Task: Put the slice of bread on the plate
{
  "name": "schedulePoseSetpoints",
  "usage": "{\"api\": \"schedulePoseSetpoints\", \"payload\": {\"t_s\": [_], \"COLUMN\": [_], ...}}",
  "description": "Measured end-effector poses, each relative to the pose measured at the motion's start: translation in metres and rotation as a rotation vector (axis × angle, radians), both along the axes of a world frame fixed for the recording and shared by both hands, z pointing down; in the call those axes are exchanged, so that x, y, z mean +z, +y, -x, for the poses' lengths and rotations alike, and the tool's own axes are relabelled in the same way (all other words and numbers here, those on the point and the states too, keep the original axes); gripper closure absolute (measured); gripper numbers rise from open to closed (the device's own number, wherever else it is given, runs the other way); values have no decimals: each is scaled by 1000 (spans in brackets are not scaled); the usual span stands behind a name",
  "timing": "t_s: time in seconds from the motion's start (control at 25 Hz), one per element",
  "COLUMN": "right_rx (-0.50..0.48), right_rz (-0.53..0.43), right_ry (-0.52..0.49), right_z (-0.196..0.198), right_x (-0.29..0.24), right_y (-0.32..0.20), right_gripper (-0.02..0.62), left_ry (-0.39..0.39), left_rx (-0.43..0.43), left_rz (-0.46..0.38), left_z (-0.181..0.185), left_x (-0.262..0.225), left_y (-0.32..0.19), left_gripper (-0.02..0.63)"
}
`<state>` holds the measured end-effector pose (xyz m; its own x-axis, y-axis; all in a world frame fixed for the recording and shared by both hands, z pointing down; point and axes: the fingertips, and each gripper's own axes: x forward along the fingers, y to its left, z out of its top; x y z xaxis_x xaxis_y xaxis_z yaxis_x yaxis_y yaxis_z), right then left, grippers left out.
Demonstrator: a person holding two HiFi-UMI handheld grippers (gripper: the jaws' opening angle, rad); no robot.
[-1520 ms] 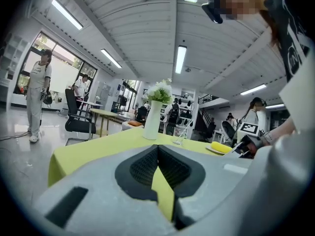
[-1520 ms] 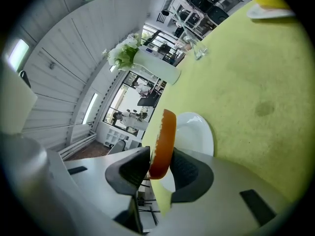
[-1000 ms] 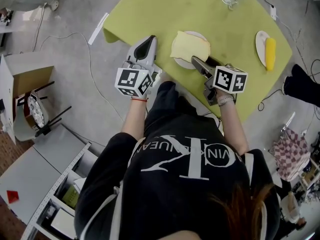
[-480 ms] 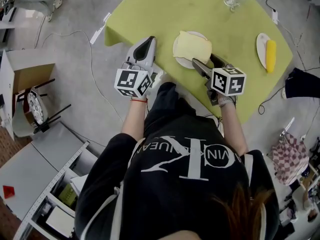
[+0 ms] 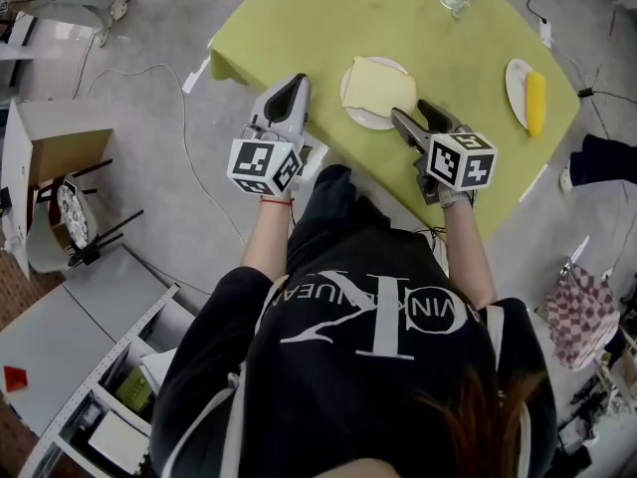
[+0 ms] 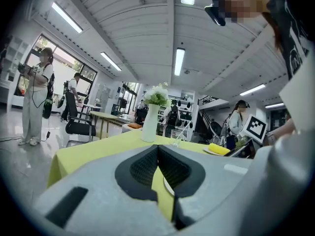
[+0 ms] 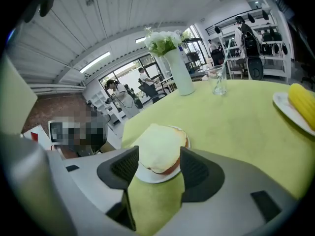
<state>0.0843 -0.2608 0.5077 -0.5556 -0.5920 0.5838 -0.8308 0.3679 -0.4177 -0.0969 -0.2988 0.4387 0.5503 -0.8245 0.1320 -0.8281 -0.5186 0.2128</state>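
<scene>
since the earlier frame the right gripper (image 5: 410, 114) has been drawn back a little from the pale, roughly square slice of bread (image 5: 378, 86). its jaws have just been closing slightly, with nothing pressed between them. they are left spread, and the slice is seen just beyond their tips, untouched. the slice is laid flat on the small round white plate (image 5: 360, 119), which stands on the yellow-green tablecloth (image 5: 299, 18) near the table's near edge. the slice is seen to overhang the rim slightly.

the placing is judged done, so the step in hand is taken to be the withdrawal. it is best done with the jaws kept apart until the rim is cleared. the gripper should be pulled back along its own line, towards the near right, and lifted a little, so that neither plate nor slice is nudged.

the left gripper (image 5: 292, 88) is held to the left of the plate with its fingers pressed together on nothing. it is best kept still.
</scene>
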Motion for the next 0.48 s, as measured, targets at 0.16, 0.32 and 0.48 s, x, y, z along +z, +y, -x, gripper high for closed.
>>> {"api": "schedulePoseSetpoints", "payload": {"t_s": [0.16,0.32,0.48], "right_rx": [-11,-6,10], "right_rz": [-62,-107,-178], "right_ry": [9,-6,-12], "right_z": [-9,-18,-21], "right_x": [-9,-19,-32], "right_y": [5,7,13], "right_gripper": [419,479,549], "left_ry": [-4,-6,-8], "left_rx": [1,-3,-7], "left_rz": [-11,-20,-34], "left_z": [-7,-11,-9], "left_x": [-4,-8,-13], "left_y": [8,14,26], "left_gripper": [597,597,597]}}
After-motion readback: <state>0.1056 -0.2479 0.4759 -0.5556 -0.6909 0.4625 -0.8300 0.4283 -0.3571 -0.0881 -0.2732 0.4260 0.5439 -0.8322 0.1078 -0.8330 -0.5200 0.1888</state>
